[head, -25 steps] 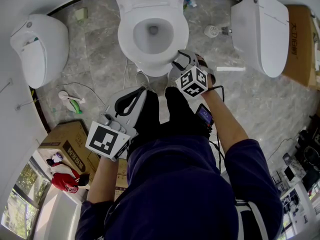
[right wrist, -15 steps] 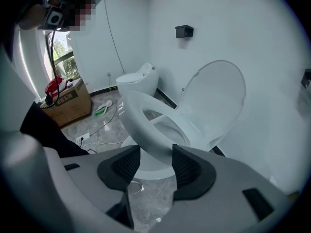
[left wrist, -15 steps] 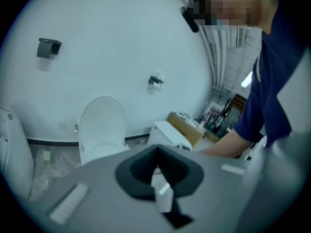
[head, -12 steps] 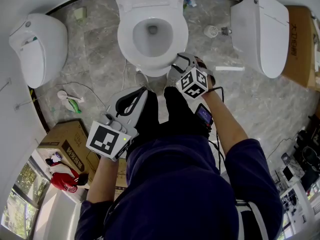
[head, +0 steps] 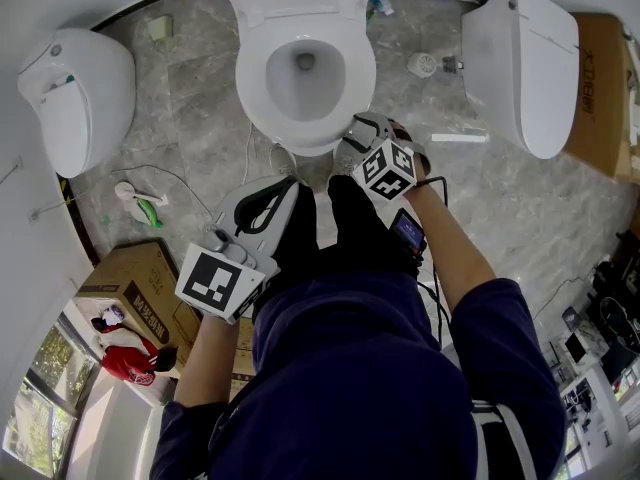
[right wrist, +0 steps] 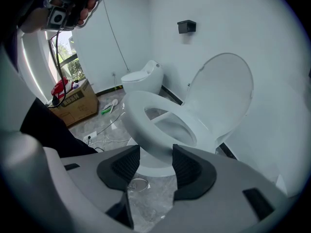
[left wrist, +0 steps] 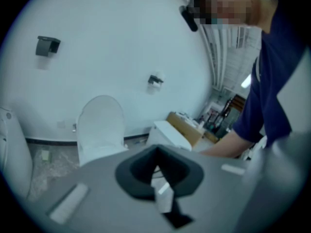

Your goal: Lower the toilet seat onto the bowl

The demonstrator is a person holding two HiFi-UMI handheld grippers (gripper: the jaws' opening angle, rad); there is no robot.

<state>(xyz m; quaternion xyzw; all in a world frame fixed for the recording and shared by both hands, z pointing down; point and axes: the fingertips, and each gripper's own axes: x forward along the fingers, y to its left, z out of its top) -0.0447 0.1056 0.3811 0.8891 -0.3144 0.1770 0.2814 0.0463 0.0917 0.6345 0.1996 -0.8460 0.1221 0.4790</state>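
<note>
checking seat (right wrist: pixel 146 125), where is it?
low over the bowl (head: pixel 300 88), lid (right wrist: pixel 221 91) upright behind the bowl. can't tell if it's fully down on the bowl rim.
grippers?
right gripper (right wrist: pixel 151 161) at the bowl's front, jaws apart, seat's front edge just ahead between the tips, not pinched. left gripper (left wrist: pixel 156 171) well back from the bowl, jaws together, nothing in them.
handling?
looks like rigid glossy plastic, light, hinged at the bowl's rear. probably slick, would slam if let go. best hold is the front edge, farthest from the hinge, then ease it down.
</note>
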